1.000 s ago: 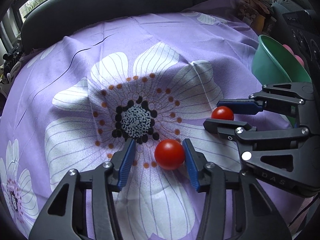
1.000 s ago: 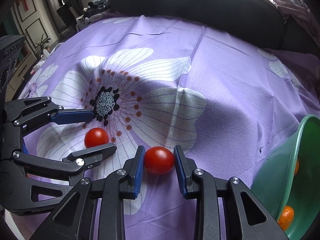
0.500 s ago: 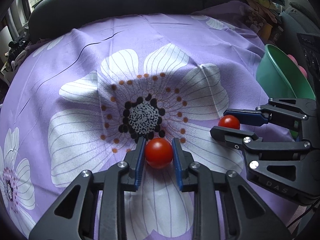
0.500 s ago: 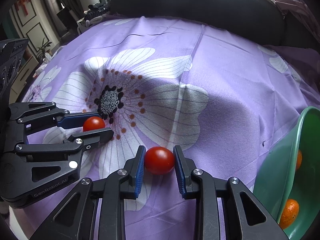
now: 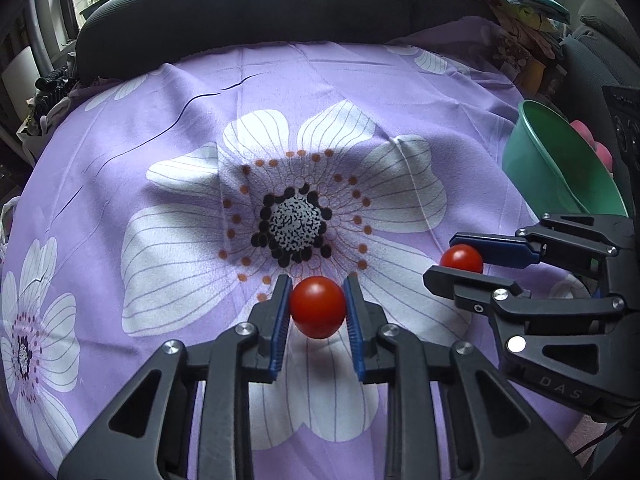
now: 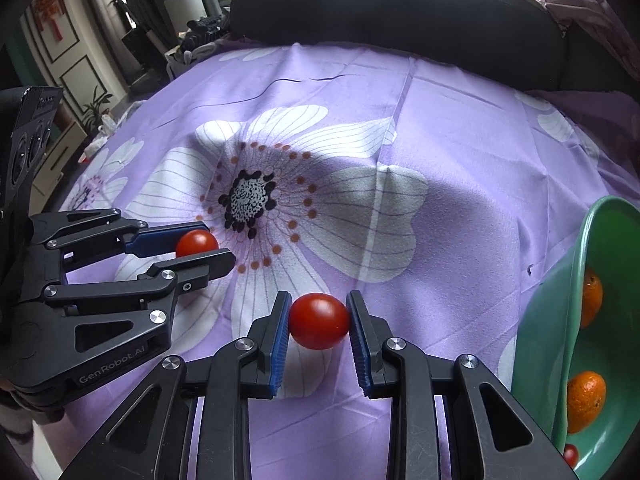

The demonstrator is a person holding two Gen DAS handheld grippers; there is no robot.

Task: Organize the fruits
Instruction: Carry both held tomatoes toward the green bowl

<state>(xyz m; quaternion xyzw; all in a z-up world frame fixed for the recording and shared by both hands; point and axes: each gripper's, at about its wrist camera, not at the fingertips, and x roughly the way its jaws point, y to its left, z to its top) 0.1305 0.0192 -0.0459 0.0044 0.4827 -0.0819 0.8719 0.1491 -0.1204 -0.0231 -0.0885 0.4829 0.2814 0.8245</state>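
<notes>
Purple cloth [image 5: 400, 92] printed with large white flowers covers the work surface, with a dark padded chair back [image 5: 248, 12] behind it. From the left wrist view, the left gripper [image 5: 317, 307] has its blue-padded jaws clamped on a round red tomato [image 5: 317, 306], pads touching both its sides, just in front of the flower's black-speckled centre. To its right, the right gripper [image 5: 460, 258] comes in from the side, closed on a second tomato [image 5: 462, 258], and a green bowl [image 5: 552, 172] sits tilted at the cloth's right edge. From the right wrist view, the right gripper [image 6: 319, 321] pinches its tomato [image 6: 319, 321] between both pads, above the cloth. At left, the left gripper [image 6: 200, 245] grips the other tomato [image 6: 197, 242] beside the flower centre. The green bowl [image 6: 540, 328] at right holds small orange fruits [image 6: 585, 400] and a bit of red fruit low at its edge.
</notes>
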